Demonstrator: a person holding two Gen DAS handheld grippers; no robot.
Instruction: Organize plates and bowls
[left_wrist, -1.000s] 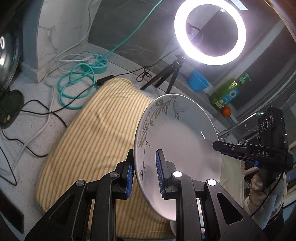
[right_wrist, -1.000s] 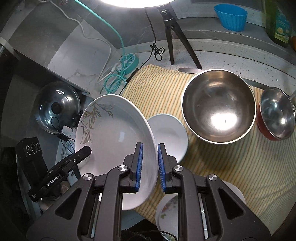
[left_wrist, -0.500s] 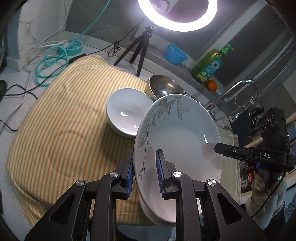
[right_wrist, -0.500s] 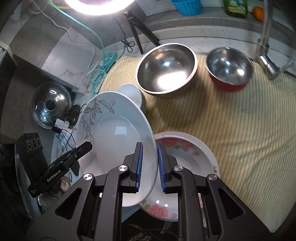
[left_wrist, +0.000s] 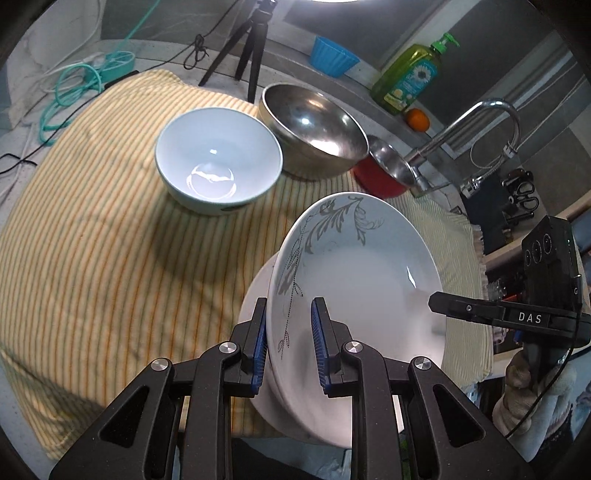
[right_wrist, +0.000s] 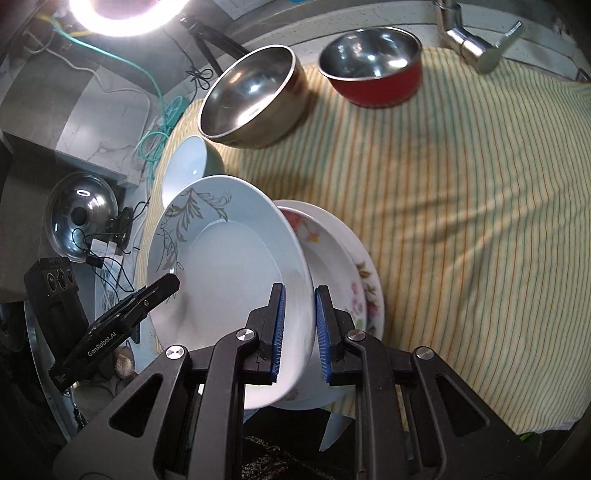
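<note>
Both grippers hold one white plate with a grey leaf pattern (left_wrist: 354, 280), also in the right wrist view (right_wrist: 229, 273). My left gripper (left_wrist: 289, 343) is shut on its near rim. My right gripper (right_wrist: 298, 325) is shut on the opposite rim. The plate hangs tilted just above a floral plate (right_wrist: 343, 266) lying on the striped cloth (left_wrist: 110, 240); its white edge shows under the held plate (left_wrist: 255, 295). A white bowl (left_wrist: 218, 158), a large steel bowl (left_wrist: 314, 129) and a red steel-lined bowl (right_wrist: 373, 70) stand farther back.
A tap (left_wrist: 476, 122), a green soap bottle (left_wrist: 410, 77), a blue cup (left_wrist: 332, 55) and a tripod (left_wrist: 247, 48) stand behind the cloth. Cables (left_wrist: 74, 81) lie at the left. A pot lid (right_wrist: 81, 218) lies beyond the cloth's left edge.
Both grippers have carried the leaf plate to the right and lowered it over the floral plate. The bowls and the tap have come into the left view.
</note>
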